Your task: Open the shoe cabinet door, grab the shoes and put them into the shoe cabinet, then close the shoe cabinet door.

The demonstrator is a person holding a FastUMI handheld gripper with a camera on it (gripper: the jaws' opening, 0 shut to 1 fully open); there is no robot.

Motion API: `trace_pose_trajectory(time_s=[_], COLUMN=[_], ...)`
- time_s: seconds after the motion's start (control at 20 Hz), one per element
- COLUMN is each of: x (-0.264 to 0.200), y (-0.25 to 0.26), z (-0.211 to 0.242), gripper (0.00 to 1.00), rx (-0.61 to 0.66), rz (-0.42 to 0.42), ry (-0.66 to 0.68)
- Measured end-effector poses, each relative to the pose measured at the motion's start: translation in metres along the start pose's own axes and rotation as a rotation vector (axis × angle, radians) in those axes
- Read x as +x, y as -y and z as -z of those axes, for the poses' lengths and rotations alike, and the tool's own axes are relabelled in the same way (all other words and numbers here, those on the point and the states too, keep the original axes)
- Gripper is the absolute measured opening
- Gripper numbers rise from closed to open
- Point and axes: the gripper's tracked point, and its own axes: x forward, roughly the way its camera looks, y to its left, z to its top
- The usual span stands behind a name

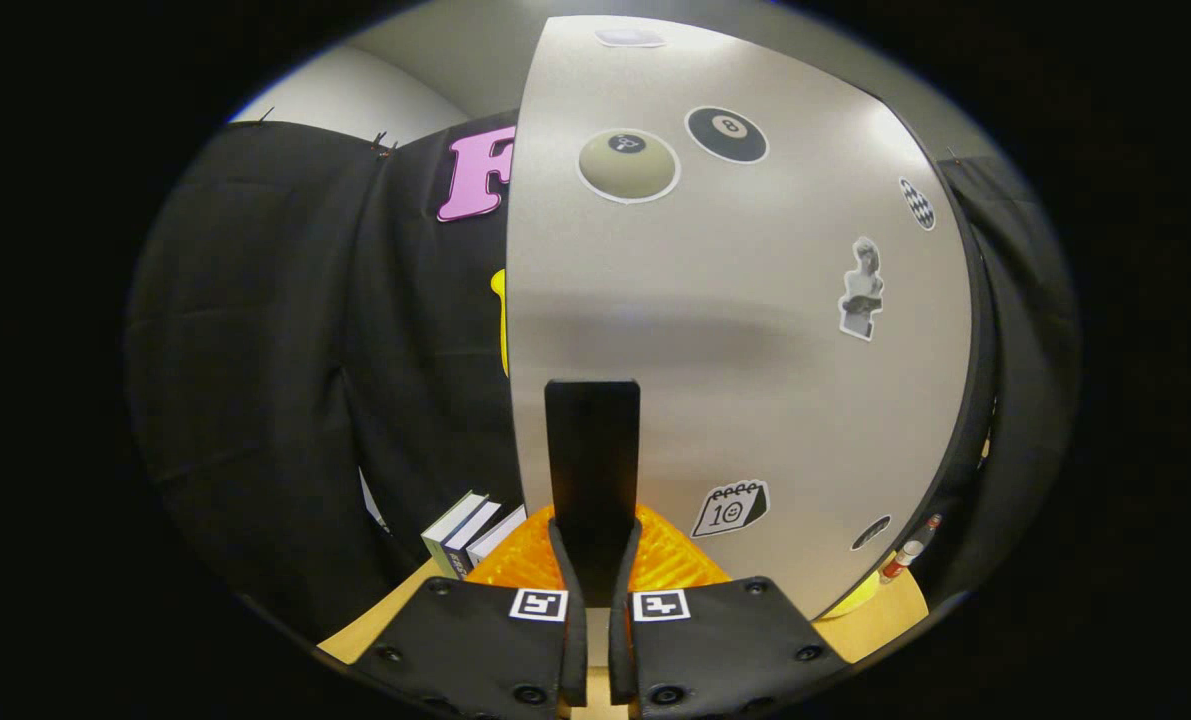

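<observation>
Shoe cabinet door: pale panel dotted with stickers, standing upright just ahead of the tongs.
Handle: dark upright bar on the door's near edge, running down between the tong fingers.
Tongs: fingers drawn close together with the handle's lower end pinched between them; clamped on it, as far as I can judge.
Step in hand: likely swinging the door by its handle; whether opening or closing, I cannot tell.
Doing it well: keep the grip square on the bar, follow the door's arc about its hinge side, pull steadily without twisting.
Table: wooden top below, carrying an orange ribbed object and books left of the door.
</observation>
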Motion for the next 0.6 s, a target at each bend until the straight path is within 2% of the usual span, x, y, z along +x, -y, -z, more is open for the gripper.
trace_pose_trajectory(time_s=[0.6], x=[-0.07], y=[0.026], z=[0.01], gripper=[0.1], rx=[-0.01], rz=[0.034], ry=[0.045])
